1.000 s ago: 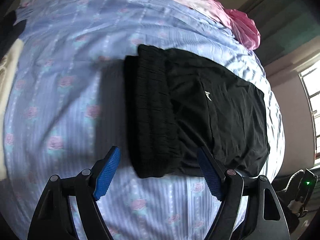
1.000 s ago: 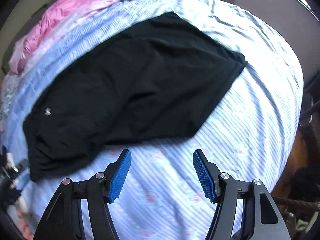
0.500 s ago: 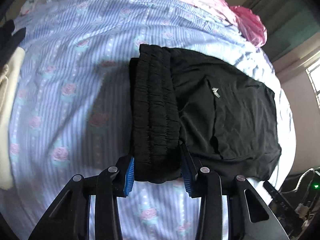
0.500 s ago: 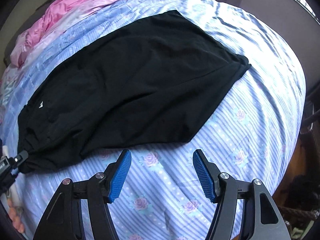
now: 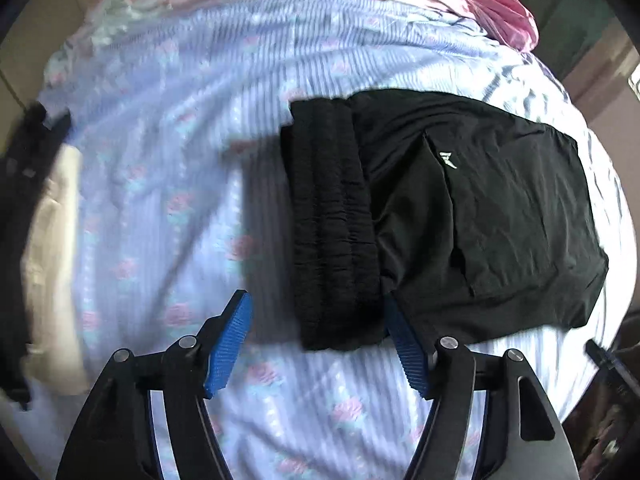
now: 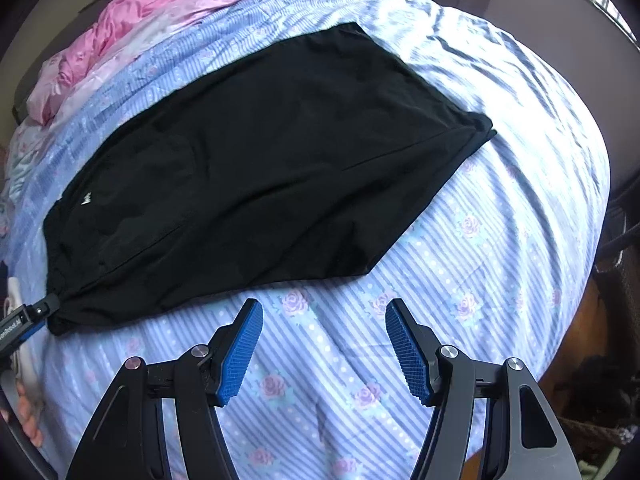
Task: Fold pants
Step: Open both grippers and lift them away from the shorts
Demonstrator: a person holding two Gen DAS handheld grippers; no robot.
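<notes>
My left gripper (image 5: 318, 334) is opening around the pants (image 5: 460, 216) waistband, pads not pressing. My right gripper (image 6: 324, 346) is hovering apart above the bedsheet (image 6: 500, 264).

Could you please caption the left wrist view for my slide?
Left gripper opening around the waistband of black pants on a floral bedsheet.

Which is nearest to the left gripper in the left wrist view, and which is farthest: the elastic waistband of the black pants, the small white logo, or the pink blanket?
1. Elastic waistband: its near end lies between the opening jaws of the left gripper.
2. White logo: farther up, to the right, on the pants.
3. Pink blanket: at the far edge of the bed, top right.
</notes>
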